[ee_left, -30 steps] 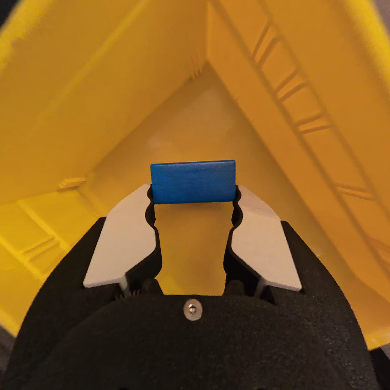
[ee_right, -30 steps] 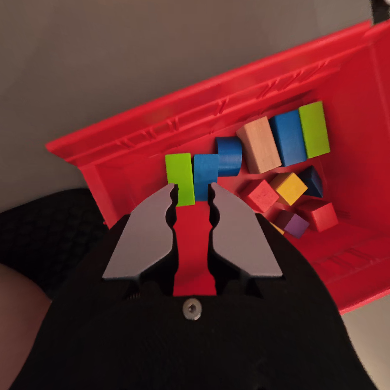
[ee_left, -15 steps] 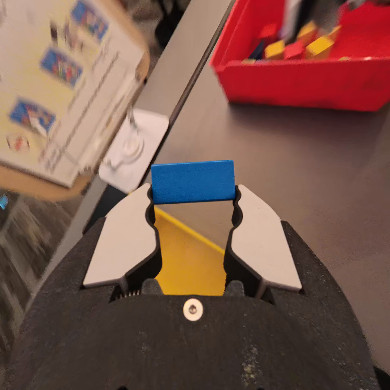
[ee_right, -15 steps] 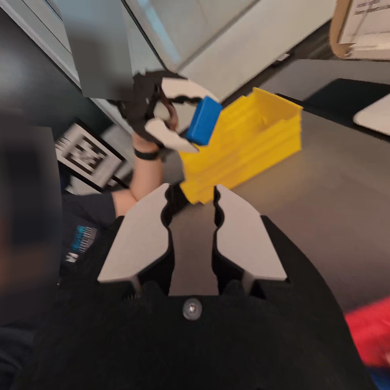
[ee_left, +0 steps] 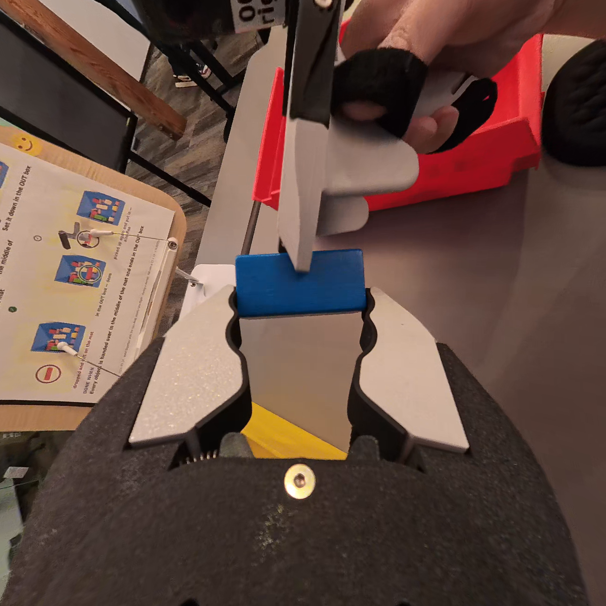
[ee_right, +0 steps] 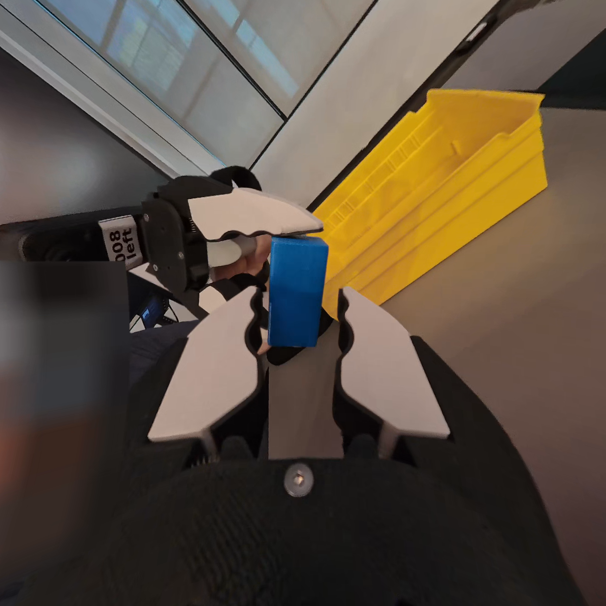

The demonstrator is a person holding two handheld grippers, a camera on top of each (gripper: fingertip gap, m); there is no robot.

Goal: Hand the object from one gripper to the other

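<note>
Right claw (ee_right: 300,323) now open around left-held blue block (ee_left: 300,283).

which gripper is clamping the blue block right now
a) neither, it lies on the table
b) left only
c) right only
b: the left gripper pinches the blue block by its ends, while the right gripper straddles it with its jaws open, a gap showing on the right side.

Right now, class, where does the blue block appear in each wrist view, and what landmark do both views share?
Left wrist view: the blue block sits centre frame, clamped lengthwise between the left hand-held gripper tips.
Right wrist view: it stands upright at centre, between the right hand-held gripper tips.
Shared landmark: the yellow bin, a sliver low in the left view.
</note>
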